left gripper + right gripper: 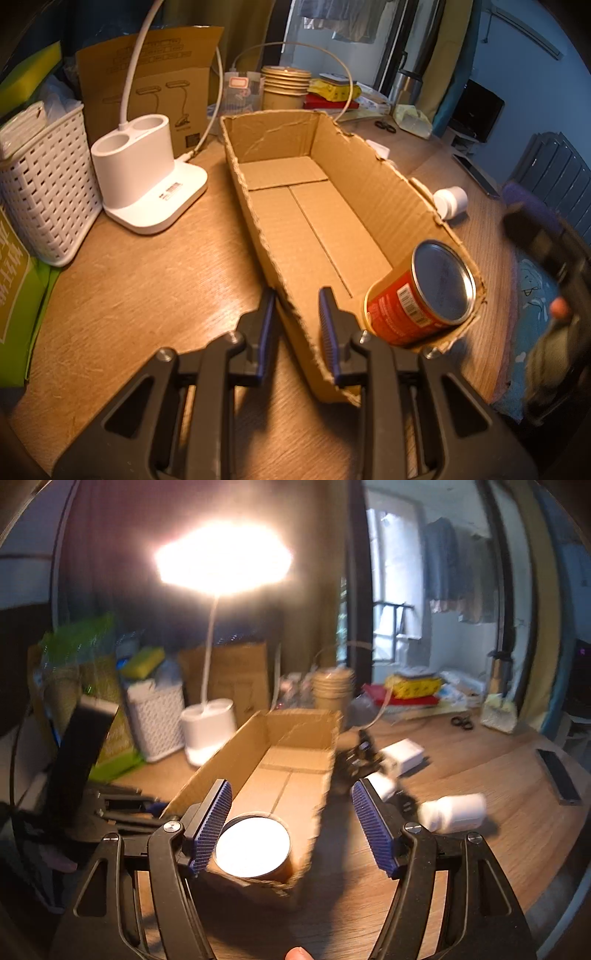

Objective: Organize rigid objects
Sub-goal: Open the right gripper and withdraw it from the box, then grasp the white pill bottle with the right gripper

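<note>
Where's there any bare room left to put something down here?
Most of the cardboard box floor is free, from the red can at its near end to the far wall. Bare table lies between box and white lamp base. The back edge is crowded; a white bottle lies right of the box.

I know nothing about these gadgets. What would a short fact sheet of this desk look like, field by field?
surface: wooden desk
container: open cardboard box, torn rim
inside box: red can, tilted at the near end, shiny end showing
left gripper: clamped on the box's near wall
right gripper: open, holding nothing, can below between its fingers
outside box: white bottle lying on its side
beside box: white lamp base; white basket
</note>
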A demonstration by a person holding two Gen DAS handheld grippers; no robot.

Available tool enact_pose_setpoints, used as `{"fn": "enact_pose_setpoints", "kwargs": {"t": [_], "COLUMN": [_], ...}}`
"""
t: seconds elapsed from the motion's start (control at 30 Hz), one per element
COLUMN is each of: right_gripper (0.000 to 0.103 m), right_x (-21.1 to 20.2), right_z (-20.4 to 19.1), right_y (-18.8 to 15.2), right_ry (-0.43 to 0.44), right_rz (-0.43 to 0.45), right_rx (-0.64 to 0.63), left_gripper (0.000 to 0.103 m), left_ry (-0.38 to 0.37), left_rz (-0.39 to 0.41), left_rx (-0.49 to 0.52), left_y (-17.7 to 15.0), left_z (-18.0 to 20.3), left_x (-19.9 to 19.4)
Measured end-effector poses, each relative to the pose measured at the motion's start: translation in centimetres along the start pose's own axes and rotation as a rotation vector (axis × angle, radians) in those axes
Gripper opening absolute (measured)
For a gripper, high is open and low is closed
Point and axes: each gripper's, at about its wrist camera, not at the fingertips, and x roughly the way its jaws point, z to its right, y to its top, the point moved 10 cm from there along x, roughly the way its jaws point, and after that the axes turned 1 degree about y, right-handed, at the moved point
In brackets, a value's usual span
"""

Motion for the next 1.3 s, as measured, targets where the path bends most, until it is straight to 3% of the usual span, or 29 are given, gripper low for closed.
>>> {"fn": "enact_pose_setpoints", "kwargs": {"t": [0.17,0.7,0.93,1.3], "right_gripper": [0.073,0.074,0.074,0.074], "right_x": [-1.2,1.8,4.2,7.0], "right_z": [4.2,14.7,16.4,17.3], "right_y": [0.6,-3.6,-4.7,-5.2], "right_ry": [-0.083,-0.289,-0.278,-0.258], "right_rz": [0.03,-0.092,-0.154,-0.229], "right_rx": [0.055,0.154,0.153,0.295], "left_gripper": [0.026,0.026,0.027,0.027], "left_ry": [0.0,0.003,0.003,0.003], "left_rz": [0.001,0.003,0.003,0.004], "left_rx": [0.002,0.006,0.006,0.006], "left_y": [0.0,0.0,0.0,-0.1], "left_z": [0.0,0.3,0.3,0.3], "left_x": [0.0,0.0,0.0,0.0]}}
